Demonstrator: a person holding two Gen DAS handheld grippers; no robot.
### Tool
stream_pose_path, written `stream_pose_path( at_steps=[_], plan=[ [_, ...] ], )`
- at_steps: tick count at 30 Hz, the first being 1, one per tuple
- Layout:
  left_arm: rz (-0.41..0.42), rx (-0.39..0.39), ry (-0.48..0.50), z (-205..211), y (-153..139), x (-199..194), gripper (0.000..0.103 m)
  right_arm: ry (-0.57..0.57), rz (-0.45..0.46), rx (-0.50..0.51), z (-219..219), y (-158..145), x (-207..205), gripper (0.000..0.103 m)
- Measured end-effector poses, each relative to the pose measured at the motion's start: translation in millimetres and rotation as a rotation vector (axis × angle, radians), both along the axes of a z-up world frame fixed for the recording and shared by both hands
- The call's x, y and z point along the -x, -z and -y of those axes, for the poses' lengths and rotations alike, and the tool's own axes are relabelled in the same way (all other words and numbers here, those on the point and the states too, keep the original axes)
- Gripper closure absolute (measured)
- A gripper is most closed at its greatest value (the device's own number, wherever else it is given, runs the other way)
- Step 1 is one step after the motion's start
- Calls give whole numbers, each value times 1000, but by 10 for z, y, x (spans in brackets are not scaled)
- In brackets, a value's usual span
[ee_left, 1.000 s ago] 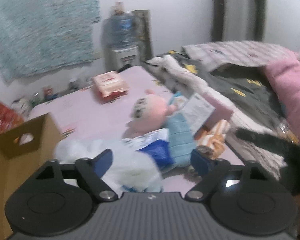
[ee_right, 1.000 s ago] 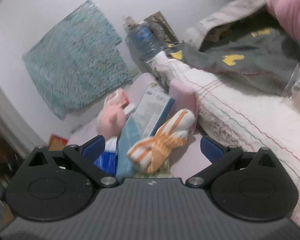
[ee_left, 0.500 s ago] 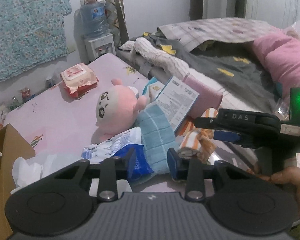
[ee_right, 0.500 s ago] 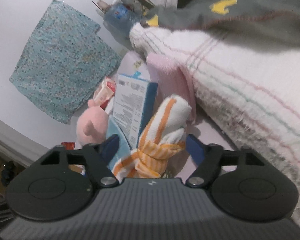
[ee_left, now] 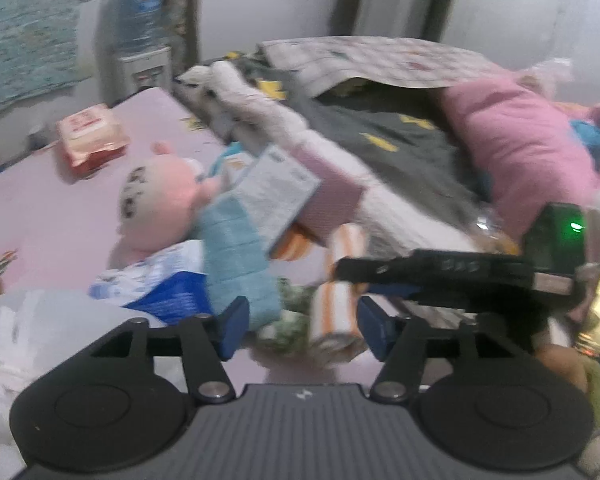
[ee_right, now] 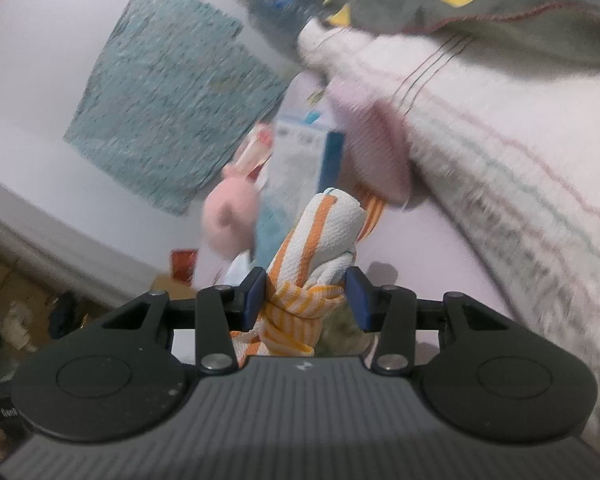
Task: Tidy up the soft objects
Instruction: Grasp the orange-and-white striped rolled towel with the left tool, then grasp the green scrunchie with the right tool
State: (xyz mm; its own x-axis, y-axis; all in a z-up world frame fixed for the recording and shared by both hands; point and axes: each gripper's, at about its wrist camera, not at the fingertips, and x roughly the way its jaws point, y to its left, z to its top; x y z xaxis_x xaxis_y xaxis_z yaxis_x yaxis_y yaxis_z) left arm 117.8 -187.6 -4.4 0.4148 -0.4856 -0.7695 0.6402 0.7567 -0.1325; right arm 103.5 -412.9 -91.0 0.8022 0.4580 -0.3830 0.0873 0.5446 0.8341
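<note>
Two grippers: right gripper (ee_right: 306, 298) is being closed around orange-striped cloth (ee_right: 324, 236); left gripper (ee_left: 300, 326) is being opened, crowded by blue towel (ee_left: 240, 264), box (ee_left: 276, 192), pink plush (ee_left: 156, 196).

The left wrist camera sat just behind its own fingers (ee_left: 232, 328) and looked down at a slant across the pink table (ee_left: 52, 208), close over the heap of soft things, with the bed and far wall behind. The right wrist camera looked more nearly level and rolled sideways, so the wall leaned; it was very near the orange-striped cloth (ee_right: 320, 232). Both views shared that cloth (ee_left: 336, 308), the pink plush (ee_left: 160, 196) (ee_right: 230, 216), the printed box (ee_left: 276, 192) and, seemingly, the same teal wall hanging (ee_left: 28, 32), though blur softened both.
</note>
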Motion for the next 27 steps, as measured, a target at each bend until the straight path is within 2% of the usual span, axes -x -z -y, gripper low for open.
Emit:
stream_pose_path(
  at_steps=[5,8,9,10,13,19,20,23,27],
  plan=[
    [-77,-9,72,84,98,133,38,-162,58,-31,-153,-78,-33,60],
    [-92,-35,66,73,159,196,45,-244,97,-66,-254,-119,-62,60],
    [-89,-40,56,57,167,202,52,-257,99,-60,-274,-129,-91,60],
    [-91,-41,42,34,177,199,57,-270,99,-52,-292,-135,-116,59],
    [-123,-10,17,-61,192,168,59,-294,100,-48,-326,-136,-130,57],
    [-144,-3,-51,-133,261,62,63,-280,114,-126,-273,-48,-155,53],
    [-144,-3,-66,-135,270,44,63,-264,116,-126,-230,-38,-42,51],
    [-116,-19,-102,-136,278,1,63,-181,81,-49,-153,8,-20,49],
    [-99,-45,-131,-136,297,-51,63,-135,26,166,-237,53,-156,48]
  ],
)
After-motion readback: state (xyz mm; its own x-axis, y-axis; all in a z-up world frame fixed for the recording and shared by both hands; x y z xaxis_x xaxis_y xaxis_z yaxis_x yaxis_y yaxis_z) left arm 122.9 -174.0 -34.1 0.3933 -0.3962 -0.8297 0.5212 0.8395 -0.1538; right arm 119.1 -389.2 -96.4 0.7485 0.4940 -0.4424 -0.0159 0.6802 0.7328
